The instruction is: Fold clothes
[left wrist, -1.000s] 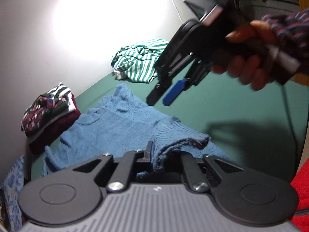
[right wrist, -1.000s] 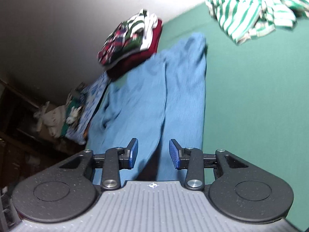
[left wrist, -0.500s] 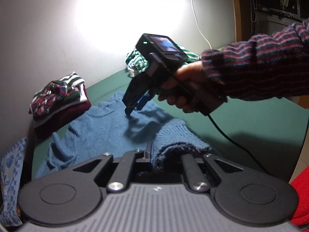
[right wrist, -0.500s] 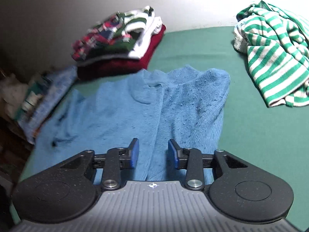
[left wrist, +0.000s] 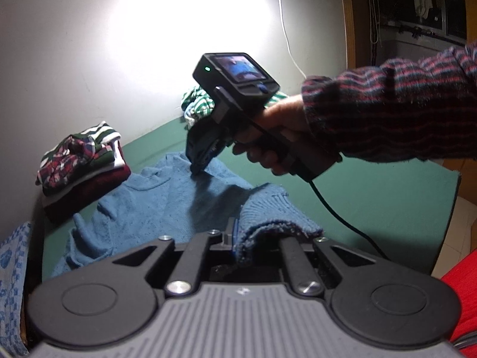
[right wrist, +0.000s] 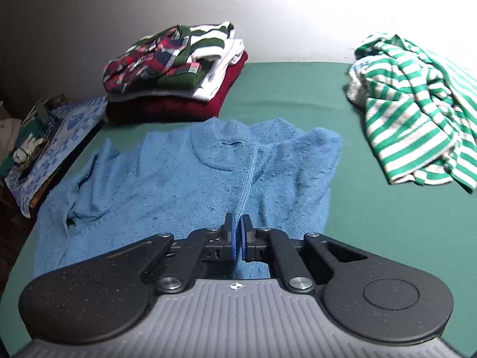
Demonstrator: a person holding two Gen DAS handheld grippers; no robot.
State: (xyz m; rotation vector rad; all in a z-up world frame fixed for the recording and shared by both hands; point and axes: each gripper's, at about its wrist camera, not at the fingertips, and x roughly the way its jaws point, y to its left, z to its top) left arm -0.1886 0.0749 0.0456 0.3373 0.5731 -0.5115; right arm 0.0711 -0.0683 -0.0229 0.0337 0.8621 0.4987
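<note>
Stack [right wrist: 176, 68]: folded clothes, far left of right tongs, on green table [right wrist: 298, 89].
Sweater [right wrist: 184, 179]: blue nubbly knit, flat under both tongs.
Left tongs [left wrist: 253, 238]: clamping ribbed hem.
Right tongs [right wrist: 237, 235]: pinched on sleeve edge.
Striped shirt [right wrist: 411, 119]: crumpled, far right.

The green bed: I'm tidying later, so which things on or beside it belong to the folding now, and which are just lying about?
In use: blue sweater, left gripper, right gripper.
Lying about: folded stack, striped shirt, blue patterned cloth.
</note>
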